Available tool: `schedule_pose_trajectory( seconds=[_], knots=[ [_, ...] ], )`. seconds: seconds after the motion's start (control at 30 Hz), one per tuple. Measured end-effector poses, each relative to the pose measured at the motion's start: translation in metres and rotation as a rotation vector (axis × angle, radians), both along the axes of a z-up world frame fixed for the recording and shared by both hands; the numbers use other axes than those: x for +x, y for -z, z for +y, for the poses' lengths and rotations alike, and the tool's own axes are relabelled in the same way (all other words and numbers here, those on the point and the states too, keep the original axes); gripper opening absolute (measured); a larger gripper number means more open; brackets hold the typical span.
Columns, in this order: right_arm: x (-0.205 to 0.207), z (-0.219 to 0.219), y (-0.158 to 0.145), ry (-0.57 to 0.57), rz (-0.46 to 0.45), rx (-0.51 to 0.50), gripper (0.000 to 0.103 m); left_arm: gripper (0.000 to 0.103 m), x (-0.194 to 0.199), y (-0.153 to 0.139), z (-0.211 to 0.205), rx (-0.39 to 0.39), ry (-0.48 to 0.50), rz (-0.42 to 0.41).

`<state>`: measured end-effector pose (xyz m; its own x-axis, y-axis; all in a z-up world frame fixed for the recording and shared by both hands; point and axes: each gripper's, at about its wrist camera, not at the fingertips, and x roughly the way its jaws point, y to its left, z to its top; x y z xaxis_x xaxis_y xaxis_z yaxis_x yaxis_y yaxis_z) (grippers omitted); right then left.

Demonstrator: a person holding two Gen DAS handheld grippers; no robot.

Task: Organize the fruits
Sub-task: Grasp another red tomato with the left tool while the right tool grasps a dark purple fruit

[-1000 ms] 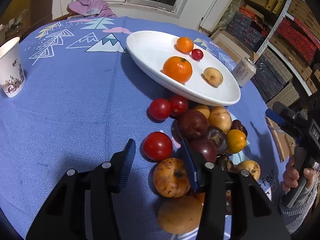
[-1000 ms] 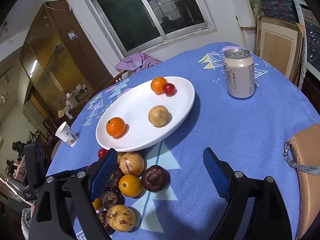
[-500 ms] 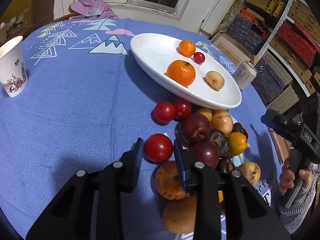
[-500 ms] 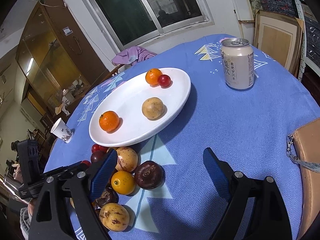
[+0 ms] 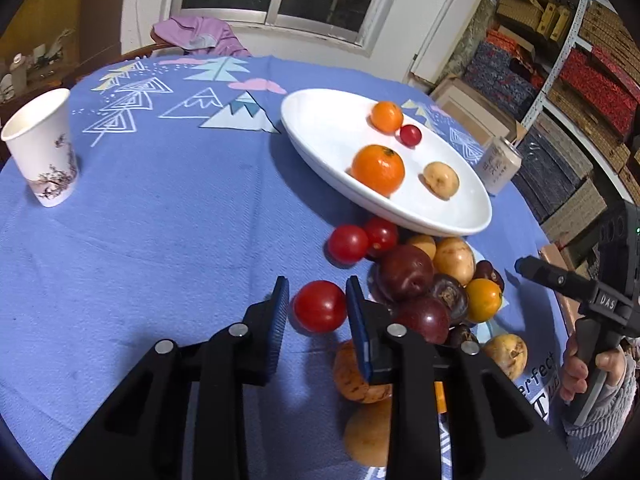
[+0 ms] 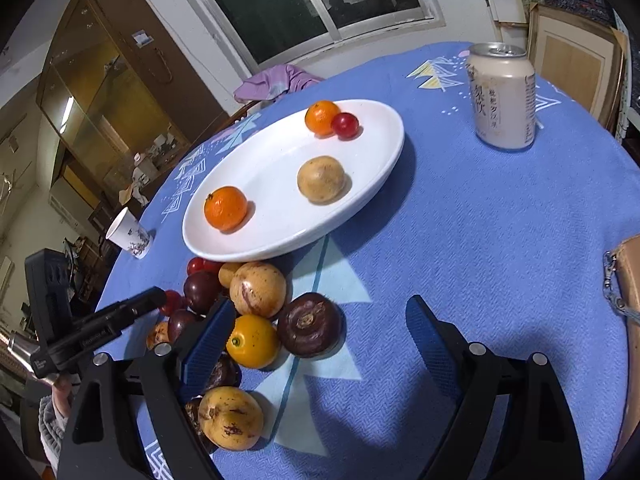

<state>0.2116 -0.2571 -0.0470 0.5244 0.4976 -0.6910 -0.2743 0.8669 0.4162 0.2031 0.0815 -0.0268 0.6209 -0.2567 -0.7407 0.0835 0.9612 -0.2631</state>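
Note:
My left gripper (image 5: 318,304) is shut on a red tomato (image 5: 320,307) that rests on the blue cloth, left of a pile of fruit (image 5: 424,280). The pile holds dark purple, yellow-brown and orange pieces, with two more red tomatoes (image 5: 362,240) at its far side. Beyond lies a white plate (image 5: 316,136) holding two oranges, a small red tomato and a tan fruit. My right gripper (image 6: 320,306) is open, hovering above a dark purple fruit (image 6: 310,326) at the pile's right edge, touching nothing. In the right wrist view the plate (image 6: 280,168) lies beyond the pile.
A drink can (image 6: 502,94) stands at the far right of the round table, with a tan bag (image 6: 630,280) at the right edge. A paper cup (image 5: 42,152) stands far left. A purple cloth (image 5: 196,36) hangs on a chair behind the table.
The left jaws have closed from wide apart onto the red tomato. The right gripper stays open and has tipped slightly, so the pile sits higher in its view.

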Motion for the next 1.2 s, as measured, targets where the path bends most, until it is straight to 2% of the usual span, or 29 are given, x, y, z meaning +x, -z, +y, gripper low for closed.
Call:
schedule_pose_trajectory(
  seconds=[0.07,0.13,0.17,0.23,0.3,0.4,0.47,0.53,0.77,0.83,0.9,1.1,1.2],
  knots=[
    [0.000,0.002,0.002,-0.011,0.009,-0.002,0.087,0.029,-0.001,-0.001,0.003,0.001,-0.007,-0.001],
    [-0.001,0.004,0.002,-0.020,0.006,-0.017,0.081,0.029,-0.001,0.000,0.003,0.000,-0.006,-0.001],
    [-0.003,0.004,0.000,-0.015,-0.013,-0.047,0.079,0.029,-0.001,0.000,0.002,0.004,-0.004,-0.003],
    [-0.010,0.009,-0.008,0.001,-0.101,-0.169,0.077,0.029,-0.002,-0.001,0.002,0.008,-0.004,-0.004],
    [-0.016,0.015,-0.013,-0.034,-0.156,-0.256,0.076,0.029,-0.002,-0.001,0.002,0.008,-0.005,-0.005],
    [-0.021,0.024,-0.008,-0.092,-0.181,-0.353,0.073,0.029,-0.002,0.000,0.002,0.007,-0.001,-0.003],
    [-0.022,0.030,-0.001,-0.122,-0.177,-0.382,0.065,0.029,-0.001,0.001,0.000,0.007,0.009,0.000],
    [-0.024,0.036,0.002,-0.144,-0.189,-0.411,0.063,0.030,-0.001,0.003,-0.005,0.009,0.029,0.008],
    [-0.024,0.048,0.005,-0.160,-0.227,-0.435,0.058,0.032,0.001,0.010,-0.021,0.052,0.071,0.023],
    [-0.021,0.050,0.007,-0.167,-0.216,-0.417,0.053,0.040,0.001,0.012,-0.020,0.049,0.066,0.029],
    [-0.016,0.051,0.009,-0.188,-0.185,-0.385,0.044,0.044,0.003,0.014,-0.015,0.037,0.056,0.038],
    [-0.006,0.043,0.015,-0.193,-0.121,-0.297,0.043,0.046,0.007,0.019,-0.005,-0.036,0.050,0.059],
    [-0.008,0.046,0.015,-0.192,-0.126,-0.306,0.043,0.044,0.007,0.018,-0.004,-0.046,0.053,0.061]
  ],
)
